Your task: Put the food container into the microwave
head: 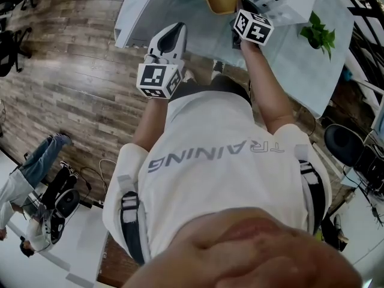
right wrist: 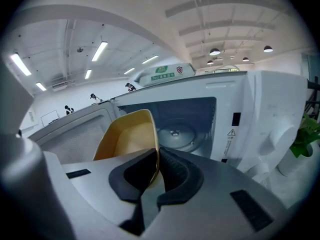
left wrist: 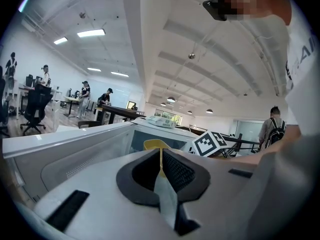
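The right tool [right wrist: 155, 176] is pinching the thin rim of a smooth, rounded yellow container [right wrist: 125, 139], holding it just in front of the open white microwave [right wrist: 265, 109]. Placing it inside looks still to do. The left tool [left wrist: 161, 170] is hanging closed and empty nearby.

The head view looks steeply down past the person's shirt [head: 222, 161], well above the left gripper [head: 174, 32] and right gripper [head: 239, 8]; the left gripper view tilts up toward the ceiling [left wrist: 200, 39], the microwave [left wrist: 100, 144] near ahead of its jaws; the right gripper view sits closer, the cavity just beyond its jaws; all share the microwave and yellow food container [right wrist: 127, 136]; the head and left gripper views share the right marker cube [left wrist: 210, 144].
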Demonstrator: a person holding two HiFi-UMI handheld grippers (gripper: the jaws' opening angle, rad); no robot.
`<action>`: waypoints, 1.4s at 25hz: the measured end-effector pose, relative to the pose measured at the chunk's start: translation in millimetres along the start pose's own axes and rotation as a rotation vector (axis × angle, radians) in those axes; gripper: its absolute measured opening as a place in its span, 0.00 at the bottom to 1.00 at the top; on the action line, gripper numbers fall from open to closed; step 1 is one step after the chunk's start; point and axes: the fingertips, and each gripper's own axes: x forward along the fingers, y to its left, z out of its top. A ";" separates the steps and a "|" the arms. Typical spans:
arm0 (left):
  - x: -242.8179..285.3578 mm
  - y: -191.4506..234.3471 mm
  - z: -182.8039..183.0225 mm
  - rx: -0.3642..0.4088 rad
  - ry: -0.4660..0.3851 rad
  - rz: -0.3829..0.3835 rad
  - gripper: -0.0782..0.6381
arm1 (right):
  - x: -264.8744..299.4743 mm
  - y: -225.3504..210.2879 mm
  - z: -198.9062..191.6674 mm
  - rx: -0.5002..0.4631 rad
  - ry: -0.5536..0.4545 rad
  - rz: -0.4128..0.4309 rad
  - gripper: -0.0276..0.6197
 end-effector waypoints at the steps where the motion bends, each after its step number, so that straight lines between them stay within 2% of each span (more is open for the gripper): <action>1: 1.9 1.3 -0.3 0.000 0.003 0.003 0.17 | 6.7 -1.4 -0.1 0.003 0.007 -0.001 0.09; 10: 11.1 10.5 -5.1 0.009 0.025 0.045 0.17 | 51.1 -14.5 6.0 0.028 0.021 -0.018 0.09; 16: 10.1 15.9 -7.4 0.058 0.044 0.069 0.17 | 77.9 -22.2 16.7 0.058 0.003 -0.094 0.09; 25: 16.3 21.9 -23.2 0.026 0.073 0.093 0.17 | 109.6 -45.7 30.3 0.161 -0.044 -0.165 0.09; 31: 18.3 29.5 -22.0 0.113 0.085 0.117 0.17 | 121.6 -60.4 35.7 0.167 -0.070 -0.241 0.09; 35: 20.2 33.1 -18.8 0.115 0.069 0.128 0.17 | 126.2 -67.9 39.1 0.189 -0.087 -0.273 0.09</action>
